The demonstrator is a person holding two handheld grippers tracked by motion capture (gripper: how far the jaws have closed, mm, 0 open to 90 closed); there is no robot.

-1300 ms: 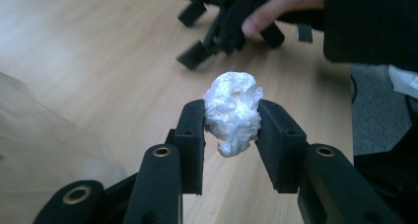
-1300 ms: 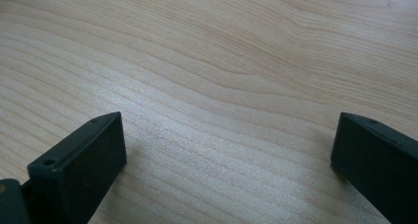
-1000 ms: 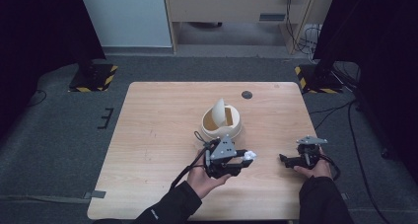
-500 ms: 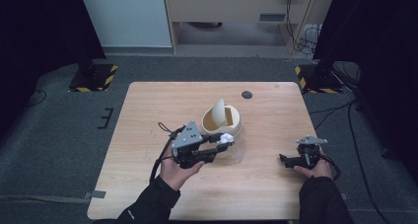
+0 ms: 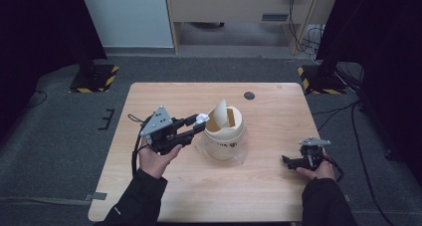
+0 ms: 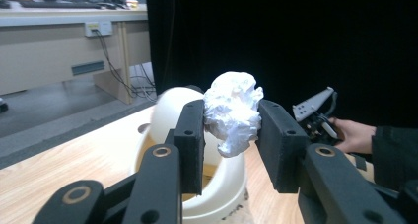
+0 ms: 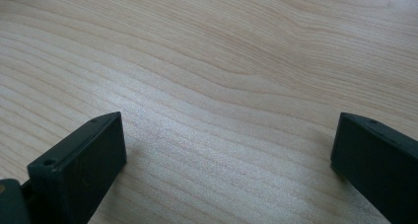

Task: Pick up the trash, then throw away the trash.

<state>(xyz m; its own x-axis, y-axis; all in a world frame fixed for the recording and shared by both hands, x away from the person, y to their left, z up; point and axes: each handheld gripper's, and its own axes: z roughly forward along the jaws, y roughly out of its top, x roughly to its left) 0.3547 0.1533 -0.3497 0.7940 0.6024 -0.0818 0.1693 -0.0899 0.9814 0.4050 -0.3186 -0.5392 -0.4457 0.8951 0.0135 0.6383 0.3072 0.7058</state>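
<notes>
A cream desktop bin [image 5: 225, 132] with a tilted swing lid stands mid-table; in the left gripper view the bin [image 6: 170, 110] rises just behind the jaws. My left gripper [image 5: 198, 121] is shut on a crumpled white paper ball [image 5: 201, 118], held just left of the bin's opening and above the table. The paper ball [image 6: 232, 111] sits squeezed between the two black pads of the left gripper [image 6: 230, 119]. My right gripper [image 5: 285, 160] rests low at the table's right side, and its jaws [image 7: 226, 150] stand wide apart over bare wood.
The wooden table [image 5: 174, 96] has a small dark round disc [image 5: 249, 95] near its far edge. A clear plastic sheet [image 5: 239, 156] lies under the bin. Black curtains flank both sides, and a desk stands beyond the table.
My left gripper has swung from the front of the bin to its left side and risen, carrying the paper ball up beside the opening. The right gripper has stayed put.
</notes>
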